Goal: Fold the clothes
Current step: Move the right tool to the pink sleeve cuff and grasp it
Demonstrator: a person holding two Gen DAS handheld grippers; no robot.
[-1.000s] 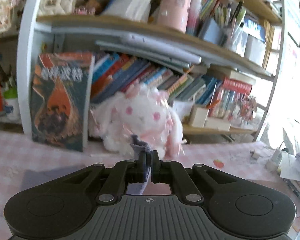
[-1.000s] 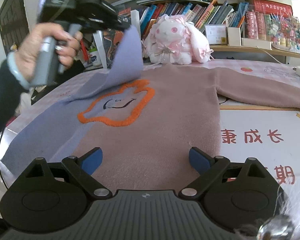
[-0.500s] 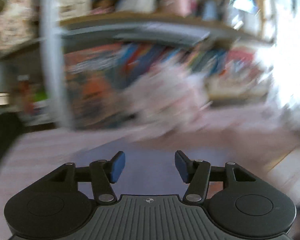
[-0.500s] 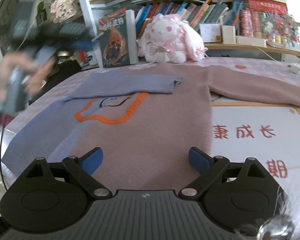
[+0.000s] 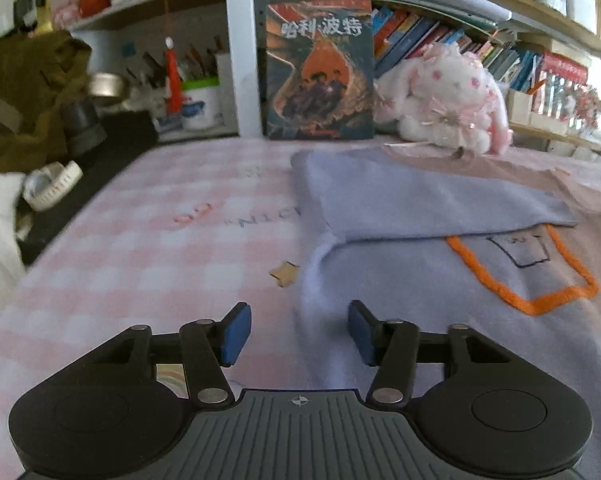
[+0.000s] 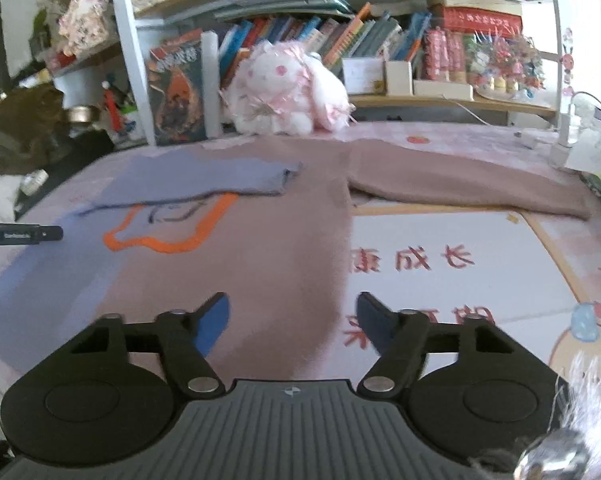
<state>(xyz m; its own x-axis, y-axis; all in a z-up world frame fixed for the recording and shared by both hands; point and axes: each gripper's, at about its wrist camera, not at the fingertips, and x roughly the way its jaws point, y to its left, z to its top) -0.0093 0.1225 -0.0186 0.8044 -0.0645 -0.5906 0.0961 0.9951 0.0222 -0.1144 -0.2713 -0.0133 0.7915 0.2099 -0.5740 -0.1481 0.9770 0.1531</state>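
Observation:
A sweater point(image 6: 268, 264), lilac on the left and brown on the right with an orange-outlined patch point(image 6: 168, 232), lies flat on the pink checked table. Its lilac sleeve point(image 5: 420, 204) lies folded across the chest; it also shows in the right wrist view point(image 6: 204, 184). The brown sleeve point(image 6: 468, 188) stretches out to the right. My left gripper point(image 5: 298, 334) is open and empty over the sweater's left edge. My right gripper point(image 6: 292, 324) is open and empty over the sweater's lower right part. The left gripper's tip point(image 6: 20, 234) shows at the left edge of the right wrist view.
A plush rabbit point(image 6: 288, 96) and an upright book point(image 5: 320, 68) stand at the back under bookshelves. A printed mat point(image 6: 460, 280) lies right of the sweater. A small star cutout point(image 5: 285, 273) lies on the table. Clutter and a cup point(image 5: 200, 106) sit back left.
My left gripper let go of the lilac sleeve, which now lies folded across the chest, and drew back low to the sweater's left edge. The right gripper stayed open and shifted slightly.

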